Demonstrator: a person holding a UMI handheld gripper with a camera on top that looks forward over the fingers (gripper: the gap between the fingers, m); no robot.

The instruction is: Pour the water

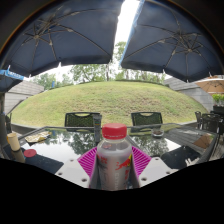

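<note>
Single view only — camera rides on the gripper (113, 163), facing forward along its fingers. It sits low, close over the table (60, 145) — grassy bank (110, 98) beyond.

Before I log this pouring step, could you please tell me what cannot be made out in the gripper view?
- Bottle base: hidden below, between the pink pads.
- Whether the jaws press the bottle: contact not visible.
- A receiving cup: none identifiable; items on the glass table are too small.
- Water level: label covers the bottle.
</note>
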